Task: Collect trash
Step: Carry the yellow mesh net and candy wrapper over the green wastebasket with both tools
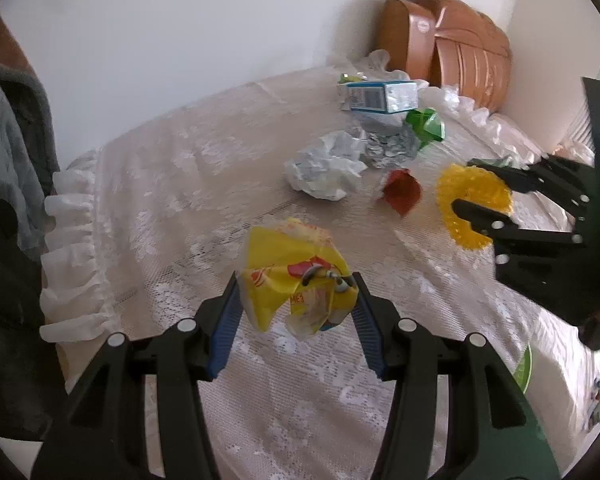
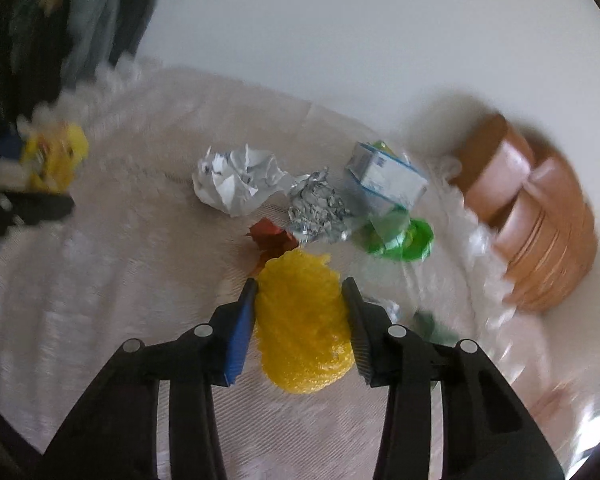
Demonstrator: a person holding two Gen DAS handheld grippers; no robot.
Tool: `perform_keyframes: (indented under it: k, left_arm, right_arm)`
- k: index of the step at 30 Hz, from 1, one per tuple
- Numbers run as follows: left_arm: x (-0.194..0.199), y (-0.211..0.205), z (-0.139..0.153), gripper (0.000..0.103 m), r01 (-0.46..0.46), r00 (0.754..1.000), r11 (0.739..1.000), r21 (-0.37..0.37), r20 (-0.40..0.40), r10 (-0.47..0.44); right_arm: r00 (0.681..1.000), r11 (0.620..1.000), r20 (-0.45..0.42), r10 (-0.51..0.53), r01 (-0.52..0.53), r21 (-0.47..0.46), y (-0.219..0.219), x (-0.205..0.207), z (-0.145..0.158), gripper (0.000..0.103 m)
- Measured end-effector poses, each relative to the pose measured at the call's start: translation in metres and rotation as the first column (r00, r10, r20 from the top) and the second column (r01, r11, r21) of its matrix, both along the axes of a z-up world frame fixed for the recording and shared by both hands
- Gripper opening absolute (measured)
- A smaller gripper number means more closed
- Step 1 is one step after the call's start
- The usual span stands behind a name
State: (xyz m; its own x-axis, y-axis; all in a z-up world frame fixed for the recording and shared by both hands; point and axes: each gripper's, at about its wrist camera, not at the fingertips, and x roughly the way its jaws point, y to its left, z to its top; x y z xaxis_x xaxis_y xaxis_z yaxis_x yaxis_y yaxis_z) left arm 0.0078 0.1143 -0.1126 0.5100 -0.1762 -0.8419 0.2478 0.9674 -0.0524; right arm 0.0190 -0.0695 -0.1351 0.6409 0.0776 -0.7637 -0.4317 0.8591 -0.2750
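Observation:
My left gripper point(image 1: 296, 286) is shut on a crumpled yellow wrapper point(image 1: 292, 276) and holds it above the lace bedspread point(image 1: 172, 200). My right gripper point(image 2: 300, 292) is shut on a yellow bubble-wrap wad point(image 2: 304, 320); it shows at the right of the left wrist view point(image 1: 476, 192). On the bedspread lie a crumpled white paper point(image 1: 328, 170), a foil ball point(image 1: 388, 146), a red wrapper point(image 1: 402, 192), a green wrapper point(image 1: 426, 124) and a blue-white carton point(image 1: 378, 96). The same pieces show in the right wrist view: paper point(image 2: 236, 180), foil point(image 2: 318, 206), red wrapper point(image 2: 272, 236), green wrapper point(image 2: 400, 236), carton point(image 2: 388, 178).
An orange-brown pillow point(image 1: 456, 44) leans on the white wall at the back right point(image 2: 540, 208). Grey-green clothing point(image 1: 12, 160) hangs at the left beside the bed's frilled edge point(image 1: 72, 248). A green item point(image 1: 524, 364) lies at the lower right.

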Motion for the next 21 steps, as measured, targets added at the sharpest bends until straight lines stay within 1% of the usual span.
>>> perform_keyframes:
  k: [1,2,3,4,6,7,8,10,11,13,14,16,19,21]
  left_arm:
    - [-0.002,-0.002,0.001,0.051,0.008,1.0,1.0,0.002,0.001,-0.008]
    - [-0.004,-0.006,0.003,0.051,0.019,1.0,1.0,0.004,0.004,-0.019]
    - [-0.006,-0.012,0.005,0.051,0.033,0.999,0.999,0.005,0.007,-0.033]
    - [-0.008,-0.017,0.007,0.051,0.044,0.999,0.999,0.004,0.009,-0.044]
    - [-0.011,-0.031,0.012,0.051,0.074,0.997,0.997,-0.006,0.012,-0.074]
    - [-0.013,-0.036,0.012,0.051,0.084,0.996,0.996,-0.009,0.012,-0.084]
    - [-0.014,-0.043,0.014,0.051,0.096,0.995,0.995,-0.014,0.013,-0.096]
    - [-0.016,-0.058,0.016,0.051,0.119,0.993,0.993,-0.028,0.017,-0.118]
    - [-0.017,-0.064,0.017,0.051,0.127,0.992,0.991,-0.031,0.018,-0.126]
    - [-0.019,-0.075,0.017,0.051,0.139,0.99,0.99,-0.035,0.022,-0.139]
    - [-0.019,-0.08,0.017,0.051,0.142,0.99,0.989,-0.038,0.02,-0.141]
    - [-0.019,-0.084,0.016,0.051,0.141,0.99,0.989,-0.046,0.012,-0.141]
    - [-0.022,-0.084,0.017,0.051,0.136,0.991,0.99,-0.042,0.014,-0.136]
    - [-0.023,-0.08,0.017,0.051,0.123,0.992,0.992,-0.04,0.016,-0.123]
  right_arm:
    - [0.999,0.997,-0.017,-0.04,0.041,0.071,-0.011,-0.004,0.006,0.043]
    - [0.997,0.991,-0.03,-0.064,0.068,0.12,-0.017,-0.008,0.009,0.043]
    - [0.993,0.974,-0.056,-0.102,0.112,0.198,-0.029,-0.013,0.014,0.043]
    - [0.99,0.962,-0.069,-0.122,0.135,0.237,-0.036,-0.017,0.016,0.043]
    - [0.978,0.914,-0.1,-0.183,0.207,0.348,-0.061,-0.032,0.024,0.043]
    - [0.975,0.9,-0.109,-0.196,0.223,0.376,-0.066,-0.039,0.026,0.043]
    - [0.968,0.873,-0.126,-0.215,0.249,0.419,-0.08,-0.047,0.027,0.043]
    - [0.962,0.847,-0.146,-0.23,0.272,0.456,-0.093,-0.052,0.027,0.043]
    - [0.958,0.821,-0.164,-0.234,0.285,0.495,-0.104,-0.053,0.025,0.043]
    - [0.956,0.795,-0.177,-0.233,0.292,0.531,-0.116,-0.054,0.023,0.043]
    - [0.956,0.772,-0.188,-0.226,0.293,0.564,-0.122,-0.05,0.022,0.043]
    - [0.955,0.744,-0.201,-0.219,0.297,0.599,-0.128,-0.044,0.018,0.043]
    - [0.955,0.708,-0.217,-0.201,0.295,0.642,-0.131,-0.028,0.016,0.043]
    - [0.958,0.693,-0.22,-0.185,0.286,0.662,-0.128,-0.02,0.017,0.043]
